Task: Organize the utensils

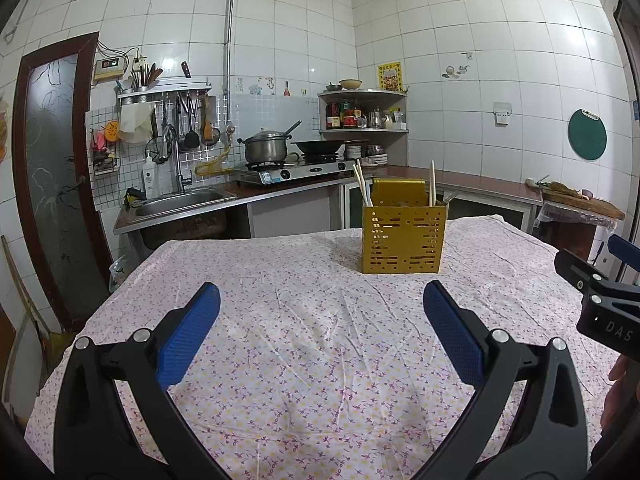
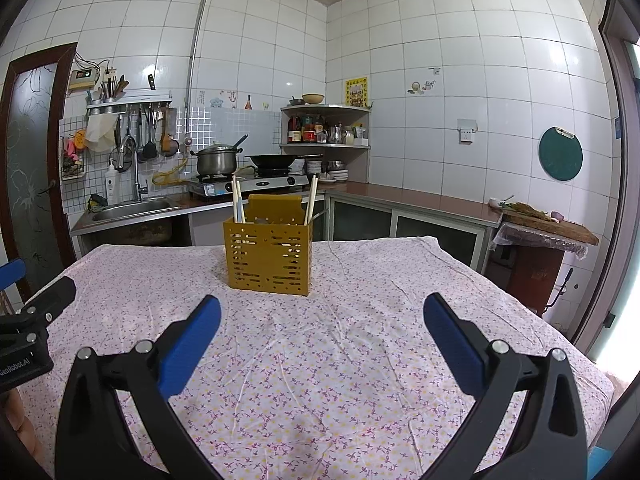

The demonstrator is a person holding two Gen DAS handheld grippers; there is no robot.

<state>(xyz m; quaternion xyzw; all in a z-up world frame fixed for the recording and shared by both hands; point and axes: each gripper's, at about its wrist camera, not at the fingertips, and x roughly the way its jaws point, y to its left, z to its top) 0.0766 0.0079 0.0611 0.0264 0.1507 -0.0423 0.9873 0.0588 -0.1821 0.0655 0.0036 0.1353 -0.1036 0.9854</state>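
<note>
A yellow perforated utensil holder [image 1: 403, 236] stands on the floral tablecloth [image 1: 304, 320], seen also in the right wrist view [image 2: 269, 257]. Pale chopsticks [image 1: 362, 186] stick up from it, two at its left and one at its right [image 2: 311, 199]. My left gripper [image 1: 321, 300] is open and empty, hovering over the cloth short of the holder. My right gripper [image 2: 322, 310] is open and empty, also short of the holder, which sits to its left. Each gripper's body shows at the edge of the other's view.
Behind the table runs a kitchen counter with a sink [image 1: 182, 202], a stove with a pot [image 1: 266, 148] and a wok [image 1: 320, 146], and a corner shelf [image 1: 362, 112]. A wooden chopping board [image 2: 548, 222] sits on a stand at the right. A door [image 1: 52, 168] is at the left.
</note>
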